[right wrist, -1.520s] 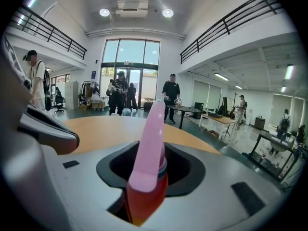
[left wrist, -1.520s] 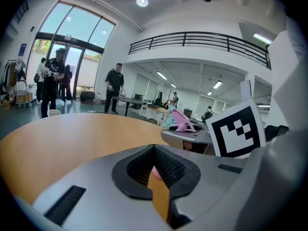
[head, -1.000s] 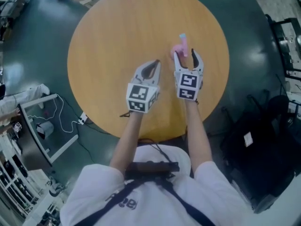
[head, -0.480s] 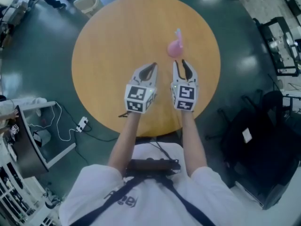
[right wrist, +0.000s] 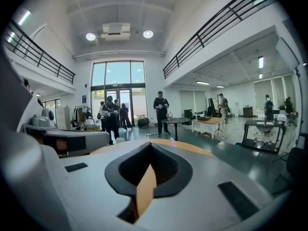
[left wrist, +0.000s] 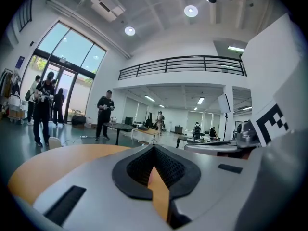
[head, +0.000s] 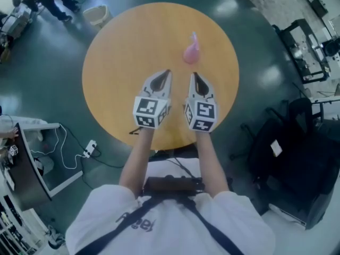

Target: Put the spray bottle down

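The pink spray bottle (head: 190, 50) stands by itself on the round wooden table (head: 122, 41), toward its far right; its tip (right wrist: 172, 141) peeks over the right gripper's jaws in the right gripper view. My right gripper (head: 193, 75) is shut with nothing in it, drawn back nearer me than the bottle. Beside it on the left, my left gripper (head: 168, 72) is shut and empty too. Both are held side by side above the table's near half.
A black bag and equipment (head: 289, 142) lie on the dark floor to the right. A frame with cables (head: 48, 147) sits at the left. Several people (right wrist: 161, 110) stand by the glass doors far off, near other tables (right wrist: 209, 121).
My right gripper let go of the pink bottle, drew back toward me and shut. The bottle stays standing on the table. The left gripper also pulled back a little.
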Tool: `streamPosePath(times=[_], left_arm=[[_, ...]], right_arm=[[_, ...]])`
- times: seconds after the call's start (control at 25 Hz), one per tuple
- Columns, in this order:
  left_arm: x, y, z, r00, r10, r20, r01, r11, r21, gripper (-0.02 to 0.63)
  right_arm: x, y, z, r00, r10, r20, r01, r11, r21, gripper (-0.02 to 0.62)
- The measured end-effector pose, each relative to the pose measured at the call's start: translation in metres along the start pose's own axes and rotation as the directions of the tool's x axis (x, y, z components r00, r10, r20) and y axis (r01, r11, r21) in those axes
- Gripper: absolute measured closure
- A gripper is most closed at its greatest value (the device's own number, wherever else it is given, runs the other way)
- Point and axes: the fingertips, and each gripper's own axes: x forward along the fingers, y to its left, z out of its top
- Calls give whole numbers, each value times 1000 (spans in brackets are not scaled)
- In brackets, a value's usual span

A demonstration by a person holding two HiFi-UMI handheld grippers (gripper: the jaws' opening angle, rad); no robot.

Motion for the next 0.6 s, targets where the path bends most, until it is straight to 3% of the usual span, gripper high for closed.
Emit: streamPosePath(times=[0.16,0.6], left_arm=[[-12,-9,11,1000,-8,31,7,999,31,595],[-34,-25,32,995,-27,94,23,999,41,595]], right_arm=[[-21,1,17,998,-54,45,55,998,-17,574],[-55,18,43,991,-33,131,36,999,-19,574]])
